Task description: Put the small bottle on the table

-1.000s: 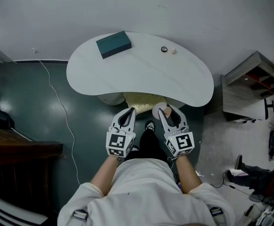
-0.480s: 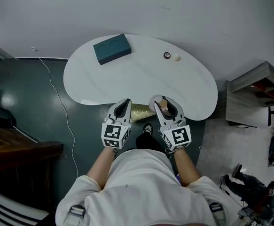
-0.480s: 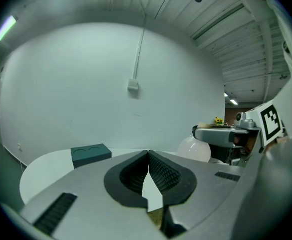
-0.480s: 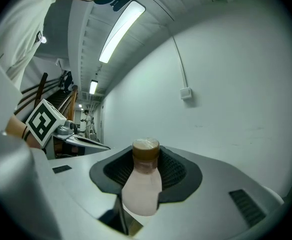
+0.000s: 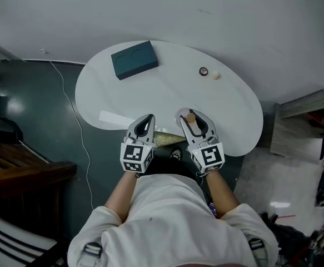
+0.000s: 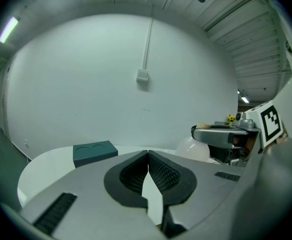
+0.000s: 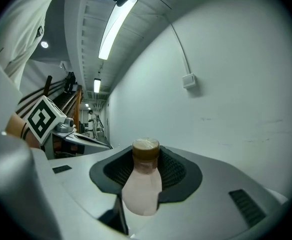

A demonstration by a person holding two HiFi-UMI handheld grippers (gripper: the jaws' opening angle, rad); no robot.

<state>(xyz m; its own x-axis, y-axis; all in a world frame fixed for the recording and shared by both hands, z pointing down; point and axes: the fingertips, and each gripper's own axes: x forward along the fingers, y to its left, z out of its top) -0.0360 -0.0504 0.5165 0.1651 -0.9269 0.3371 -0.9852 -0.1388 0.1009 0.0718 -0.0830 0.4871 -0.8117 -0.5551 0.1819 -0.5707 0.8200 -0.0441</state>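
I'm gripping the small bottle [image 7: 141,184] in the right gripper [image 5: 193,122]. Its jaws are clamping the pale body, with the brown cap toward the jaw tips. The bottle is sitting over the near edge of the white table [image 5: 150,93], just right of the left gripper [image 5: 145,124], whose jaws are meeting on nothing. Whether the bottle is touching the top, I can't tell. The only print I'm making out is the black-and-white squares on the gripper cubes. A teal box [image 5: 134,59] is lying far left.

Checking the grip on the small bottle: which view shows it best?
The right gripper view: the bottle sits centred, clamped between the jaws. Head view: only its cap. Left gripper view: part of its pale body.
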